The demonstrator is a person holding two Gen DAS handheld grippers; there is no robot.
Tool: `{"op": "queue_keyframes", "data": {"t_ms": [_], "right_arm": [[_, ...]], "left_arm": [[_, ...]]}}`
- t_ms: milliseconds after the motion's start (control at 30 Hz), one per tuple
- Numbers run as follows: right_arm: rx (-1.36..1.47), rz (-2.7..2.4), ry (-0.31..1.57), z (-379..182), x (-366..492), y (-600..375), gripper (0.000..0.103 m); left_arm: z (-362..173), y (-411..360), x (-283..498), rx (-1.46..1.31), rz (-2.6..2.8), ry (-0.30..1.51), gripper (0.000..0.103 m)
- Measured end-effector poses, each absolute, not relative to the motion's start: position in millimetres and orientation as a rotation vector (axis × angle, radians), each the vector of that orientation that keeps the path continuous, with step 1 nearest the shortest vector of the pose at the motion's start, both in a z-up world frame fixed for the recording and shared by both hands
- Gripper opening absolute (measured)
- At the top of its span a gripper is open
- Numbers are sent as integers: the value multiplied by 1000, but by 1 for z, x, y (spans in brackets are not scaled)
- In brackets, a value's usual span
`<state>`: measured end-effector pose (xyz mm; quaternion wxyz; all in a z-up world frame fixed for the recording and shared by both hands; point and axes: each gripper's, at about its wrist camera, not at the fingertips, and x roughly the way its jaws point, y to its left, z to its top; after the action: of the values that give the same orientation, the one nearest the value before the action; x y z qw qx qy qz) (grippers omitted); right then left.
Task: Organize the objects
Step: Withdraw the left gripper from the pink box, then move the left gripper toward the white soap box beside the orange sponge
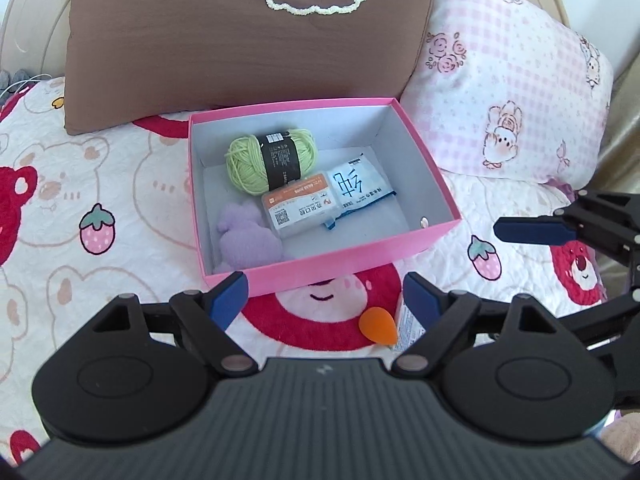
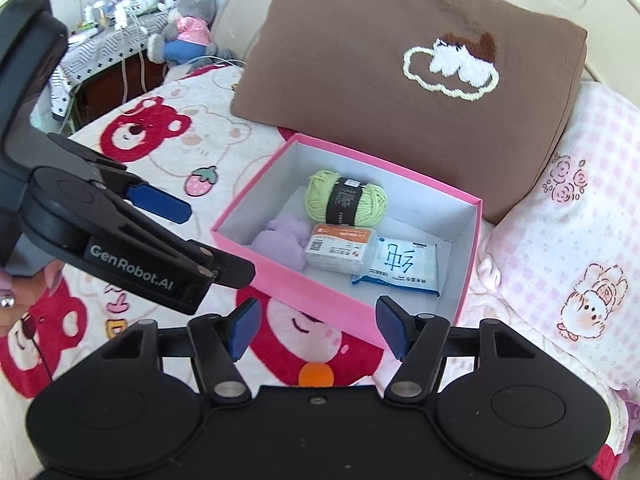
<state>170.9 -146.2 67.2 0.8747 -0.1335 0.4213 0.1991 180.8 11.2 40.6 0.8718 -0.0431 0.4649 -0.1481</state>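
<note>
An open pink box (image 1: pixel 352 268) (image 2: pixel 320 300) sits on the bed. It holds a green yarn ball (image 1: pixel 268 160) (image 2: pixel 346 200), a purple plush (image 1: pixel 244 240) (image 2: pixel 280 244), a clear mask case (image 1: pixel 300 208) (image 2: pixel 340 252) and a blue-white wipes pack (image 1: pixel 360 188) (image 2: pixel 404 268). An orange teardrop sponge (image 1: pixel 378 326) (image 2: pixel 316 375) lies on the blanket before the box, beside a small white packet (image 1: pixel 408 328). My left gripper (image 1: pixel 326 300) is open and empty just above the sponge. My right gripper (image 2: pixel 318 330) is open and empty near the box's front corner.
A brown cushion (image 1: pixel 240 40) (image 2: pixel 400 100) and a pink checked pillow (image 1: pixel 512 92) (image 2: pixel 580 240) lie behind the box. The cartoon blanket (image 1: pixel 80 200) covers the bed. A grey plush toy (image 2: pixel 188 24) and a cluttered table stand far left.
</note>
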Motion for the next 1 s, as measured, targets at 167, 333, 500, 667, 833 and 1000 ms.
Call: {"op": "queue_keyframes", "data": {"t_ms": [167,333,500,667,833,1000], "right_arm": [[-286,437,880,81,155,-148,70],[-305,437,886,85,140,-150,72],[-315,457,904,84,126,-154,73],[-323,455,909,83,112,-159,75],[-335,459,921,79,100,-163,81],[-343,459,932,73,90,-167,86]], "left_arm": [[49,11,165,-94,-323,994,84],[56,4,145,-57,-351,997,84],[51,-1,140,-45,-383,1077,84],[43,-2,133,-30,-374,1109,84],[43,-9,127,-87,-423,1126,84],[43,-21,116,-72,-454,1134,84]]}}
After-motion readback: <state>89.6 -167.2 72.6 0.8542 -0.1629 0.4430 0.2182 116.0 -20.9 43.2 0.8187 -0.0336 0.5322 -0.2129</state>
